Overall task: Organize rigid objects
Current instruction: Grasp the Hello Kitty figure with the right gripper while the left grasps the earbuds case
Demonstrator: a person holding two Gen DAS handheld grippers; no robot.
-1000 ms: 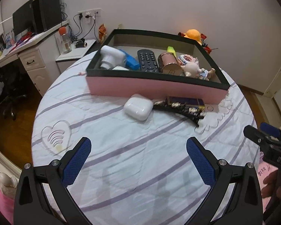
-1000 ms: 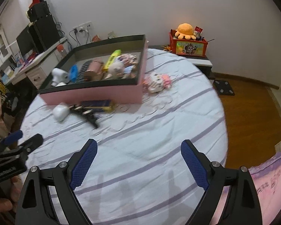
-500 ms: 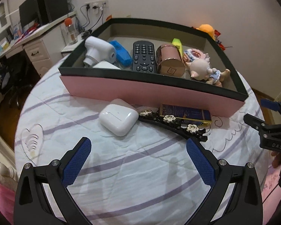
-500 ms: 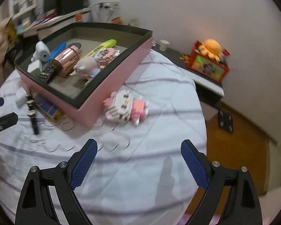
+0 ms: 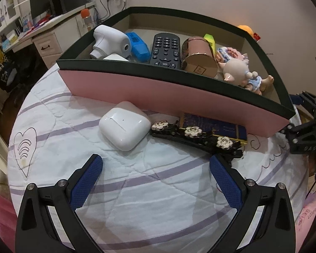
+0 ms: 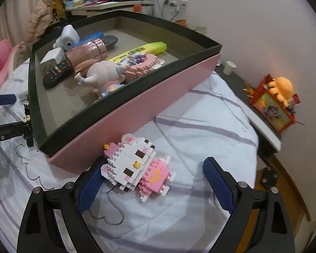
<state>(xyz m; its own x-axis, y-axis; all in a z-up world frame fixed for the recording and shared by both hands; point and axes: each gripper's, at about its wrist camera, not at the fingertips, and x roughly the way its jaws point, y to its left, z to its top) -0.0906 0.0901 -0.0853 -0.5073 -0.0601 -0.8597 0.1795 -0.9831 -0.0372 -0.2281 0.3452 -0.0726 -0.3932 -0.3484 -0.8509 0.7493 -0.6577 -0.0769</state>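
Now that my right gripper (image 6: 151,181) has closed in with fingers spread around the block kitten (image 6: 134,168) at six o'clock beside the pink box (image 6: 137,113), my left gripper (image 5: 155,175), also spread, nears the earbud case (image 5: 124,130).

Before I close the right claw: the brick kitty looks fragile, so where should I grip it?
Probably across the white head block, its bulkiest solid part, coming from above with the right claw already straddling it; the pink body looks thinner and knobbly.
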